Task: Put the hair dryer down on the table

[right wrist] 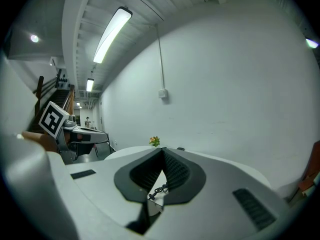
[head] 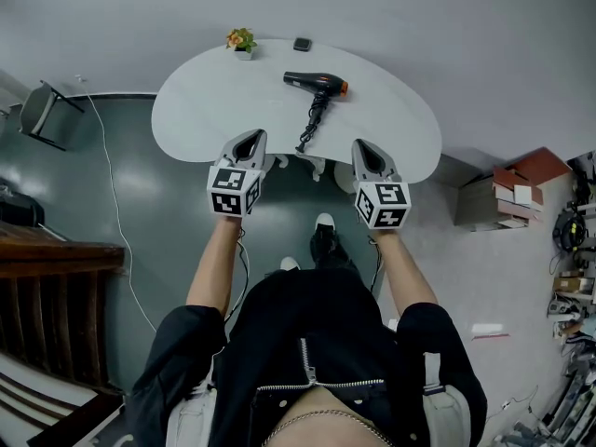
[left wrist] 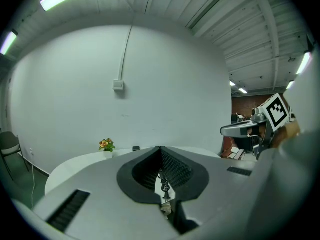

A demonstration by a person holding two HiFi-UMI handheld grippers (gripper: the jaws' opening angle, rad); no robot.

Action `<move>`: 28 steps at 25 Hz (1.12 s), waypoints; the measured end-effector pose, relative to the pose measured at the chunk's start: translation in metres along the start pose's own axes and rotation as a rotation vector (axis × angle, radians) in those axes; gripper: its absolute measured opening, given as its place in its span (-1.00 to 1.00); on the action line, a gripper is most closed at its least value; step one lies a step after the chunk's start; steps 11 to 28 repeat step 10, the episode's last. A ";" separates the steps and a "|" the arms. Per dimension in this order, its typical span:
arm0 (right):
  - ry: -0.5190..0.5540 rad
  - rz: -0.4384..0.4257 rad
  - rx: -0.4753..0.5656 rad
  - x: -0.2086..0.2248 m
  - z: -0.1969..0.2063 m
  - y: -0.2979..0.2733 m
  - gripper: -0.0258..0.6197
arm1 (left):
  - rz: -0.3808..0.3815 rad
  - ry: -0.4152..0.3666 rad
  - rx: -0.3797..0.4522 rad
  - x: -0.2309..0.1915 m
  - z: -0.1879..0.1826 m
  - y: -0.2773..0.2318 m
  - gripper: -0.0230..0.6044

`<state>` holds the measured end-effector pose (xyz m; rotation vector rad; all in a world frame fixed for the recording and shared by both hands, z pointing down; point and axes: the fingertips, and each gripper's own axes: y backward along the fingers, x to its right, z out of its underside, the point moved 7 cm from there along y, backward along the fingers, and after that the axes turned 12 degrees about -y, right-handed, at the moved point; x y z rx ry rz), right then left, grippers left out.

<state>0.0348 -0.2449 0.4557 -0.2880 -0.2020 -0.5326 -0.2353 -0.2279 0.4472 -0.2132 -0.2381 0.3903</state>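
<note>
The black hair dryer (head: 317, 84) with an orange nozzle ring lies on its side on the white table (head: 205, 110), toward the back middle. Its black cord (head: 310, 127) runs to the table's front edge. Neither gripper touches it. My left gripper (head: 249, 139) hovers at the front edge, left of the cord, jaws shut and empty. My right gripper (head: 371, 150) hovers to the cord's right, also shut and empty. In the left gripper view the shut jaws of the left gripper (left wrist: 160, 150) point over the table; in the right gripper view the right gripper (right wrist: 162, 151) does the same.
A small potted flower (head: 241, 41) and a small dark object (head: 302, 44) sit at the table's back edge. A chair (head: 42, 110) stands at far left, with a white cable (head: 114, 189) on the floor. Boxes (head: 515, 192) stand at right.
</note>
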 end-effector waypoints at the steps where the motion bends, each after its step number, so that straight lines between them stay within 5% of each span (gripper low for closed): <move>1: 0.001 -0.002 0.003 0.000 -0.001 0.002 -0.91 | 0.001 0.007 0.002 0.001 0.000 0.002 -0.86; 28: 0.005 -0.004 0.005 0.002 -0.001 0.016 -0.91 | -0.002 0.025 0.010 0.012 0.001 0.014 -0.86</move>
